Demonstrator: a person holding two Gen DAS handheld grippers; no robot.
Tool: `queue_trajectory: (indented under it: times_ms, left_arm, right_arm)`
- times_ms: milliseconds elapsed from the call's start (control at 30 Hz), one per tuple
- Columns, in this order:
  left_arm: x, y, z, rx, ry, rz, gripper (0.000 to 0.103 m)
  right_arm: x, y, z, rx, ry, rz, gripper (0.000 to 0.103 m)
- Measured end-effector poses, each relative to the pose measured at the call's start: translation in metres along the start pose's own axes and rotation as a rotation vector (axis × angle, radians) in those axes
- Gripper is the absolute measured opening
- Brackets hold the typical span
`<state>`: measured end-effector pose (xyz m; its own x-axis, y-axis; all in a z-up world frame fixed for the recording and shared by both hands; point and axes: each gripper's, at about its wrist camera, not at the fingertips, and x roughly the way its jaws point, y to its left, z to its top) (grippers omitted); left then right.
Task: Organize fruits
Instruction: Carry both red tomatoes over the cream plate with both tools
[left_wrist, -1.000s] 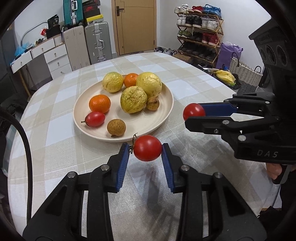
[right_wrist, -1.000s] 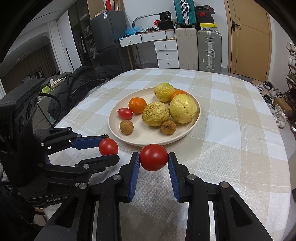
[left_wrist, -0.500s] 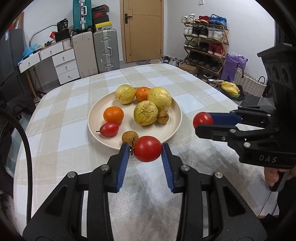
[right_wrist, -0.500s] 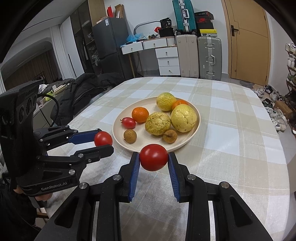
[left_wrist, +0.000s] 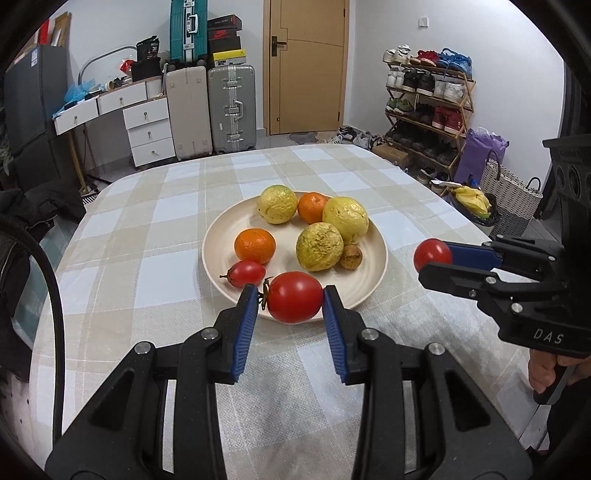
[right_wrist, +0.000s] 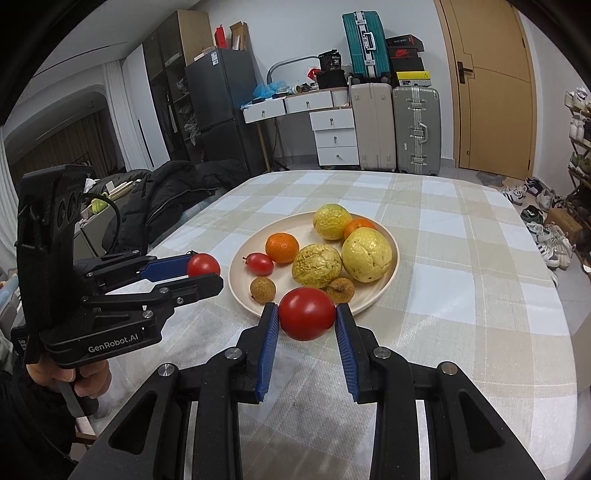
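Note:
A cream plate (left_wrist: 218, 243) on the checked tablecloth holds two mandarins, three wrinkled yellow fruits, a small red tomato (left_wrist: 246, 273) and brown longans. My left gripper (left_wrist: 293, 303) is shut on a red tomato with a stem (left_wrist: 295, 295), held just over the plate's near rim. My right gripper (right_wrist: 306, 318) is shut on a second red tomato (right_wrist: 306, 312), also at the near rim of the plate (right_wrist: 236, 275). Each gripper shows in the other's view: the right gripper (left_wrist: 430, 264) to the right of the plate, the left gripper (right_wrist: 207, 274) to its left.
The round table's edge (right_wrist: 569, 332) drops off to the right. A black jacket (right_wrist: 173, 195) lies on a seat at the table's left. Suitcases (left_wrist: 231, 107), white drawers (left_wrist: 147, 129) and a shoe rack (left_wrist: 428, 103) stand along the far walls. A hand (right_wrist: 83, 380) grips the left handle.
The left gripper rose and drew back with its tomato, so the plate shifted from left of centre to straight ahead. The right view tilted up slightly. Both grips are unchanged.

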<state>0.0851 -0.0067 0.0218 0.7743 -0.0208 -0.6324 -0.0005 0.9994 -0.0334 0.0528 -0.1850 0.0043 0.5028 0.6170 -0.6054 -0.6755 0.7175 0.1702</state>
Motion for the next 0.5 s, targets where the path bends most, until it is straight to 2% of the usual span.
queue_trajectory:
  times_ms: [500]
  left_arm:
    - [0.018, 0.010, 0.009, -0.037, -0.009, -0.004, 0.033]
  right_arm:
    - [0.016, 0.000, 0.007, 0.000, 0.015, -0.008, 0.032]
